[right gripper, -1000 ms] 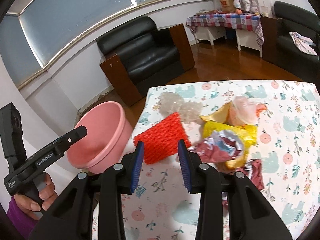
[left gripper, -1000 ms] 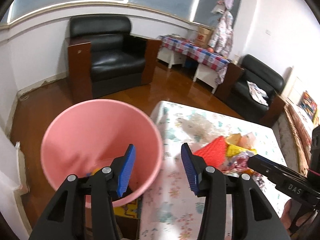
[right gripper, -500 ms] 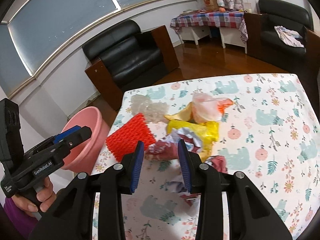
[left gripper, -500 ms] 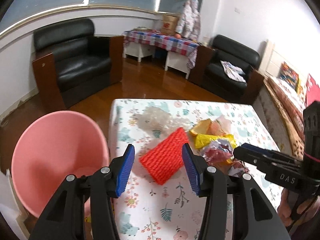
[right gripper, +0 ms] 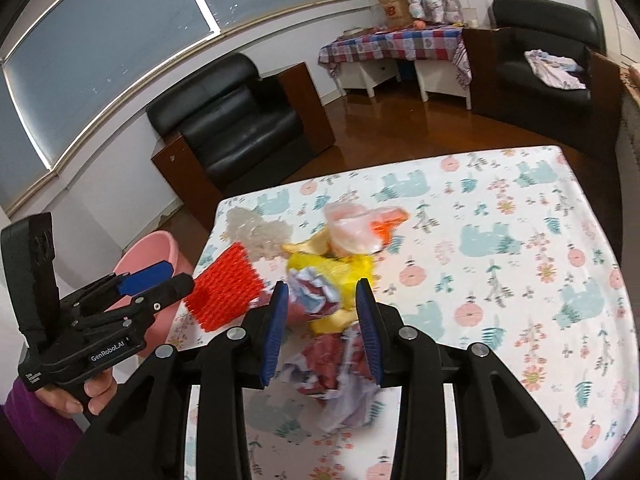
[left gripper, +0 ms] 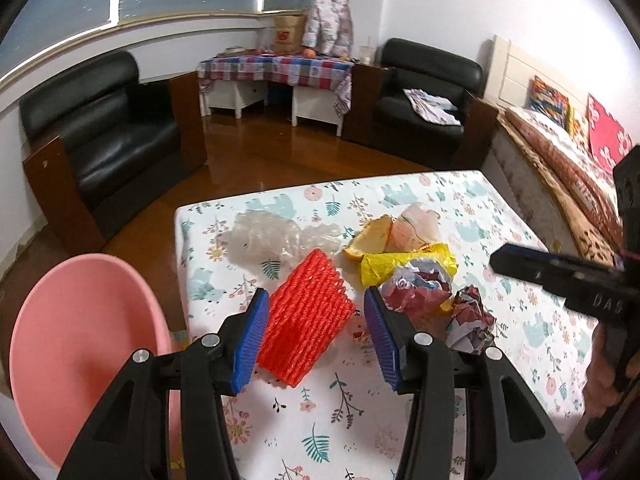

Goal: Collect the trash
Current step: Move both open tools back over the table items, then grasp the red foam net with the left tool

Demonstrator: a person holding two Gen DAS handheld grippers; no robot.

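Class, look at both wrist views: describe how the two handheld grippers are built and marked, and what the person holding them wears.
Both grippers, the left gripper and right gripper, have black angular plastic arms with silver screws and ribbed blue pads. The left one's body reads "GenRobot.AI" in white; the right one's shows "DAS". A purple sleeve covers the left arm.

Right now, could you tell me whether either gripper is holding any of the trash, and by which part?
Nothing is held. The left gripper frames the red foam net with open jaws, and the right gripper hovers open over the crumpled paper.
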